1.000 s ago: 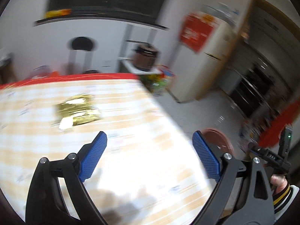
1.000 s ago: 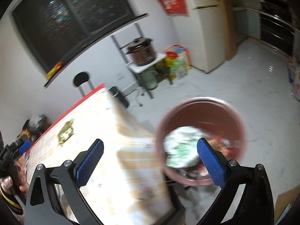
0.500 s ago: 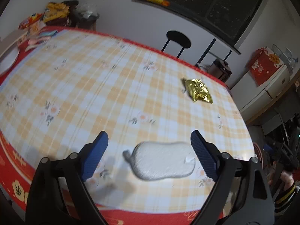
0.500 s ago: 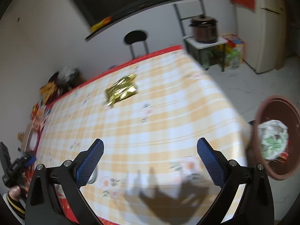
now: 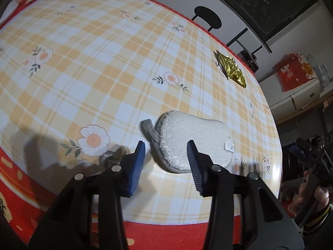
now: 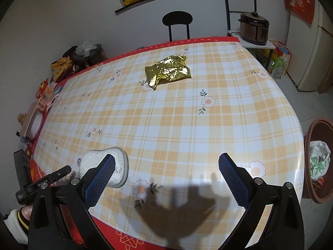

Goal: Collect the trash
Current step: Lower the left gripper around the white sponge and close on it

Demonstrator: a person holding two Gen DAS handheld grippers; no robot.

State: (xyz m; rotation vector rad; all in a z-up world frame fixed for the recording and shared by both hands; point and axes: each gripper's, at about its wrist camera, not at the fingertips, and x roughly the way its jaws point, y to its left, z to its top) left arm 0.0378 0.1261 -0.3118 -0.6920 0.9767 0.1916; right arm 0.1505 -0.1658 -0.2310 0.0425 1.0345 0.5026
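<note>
Two loose things lie on the checked table [image 6: 187, 125]. The gold wrapper [image 6: 168, 71] sits in the upper middle of the right wrist view and at the upper right of the left wrist view [image 5: 231, 69], well apart from both grippers and untouched. The white pad [image 5: 193, 139], which looks like a scrubbing sponge with a grey loop at one end, lies near the table's near edge, in the lower middle of the left view and the lower left of the right view [image 6: 104, 166].

The bin [image 6: 318, 160] stands on the floor at the right edge of the right view, beside the table, with crumpled white and green rubbish already in it. So part of the collecting appears done, and I judge the wrapper at least is left; whether the pad counts as trash I cannot tell.

The left gripper [image 5: 166, 160] is narrowly parted, its blue pads straddling the pad's near end without clearly touching it; it grips nothing yet. The right gripper [image 6: 166, 179] is spread wide and empty, hanging above bare cloth at the lower middle of its frame, its shadow on the table below.
</note>
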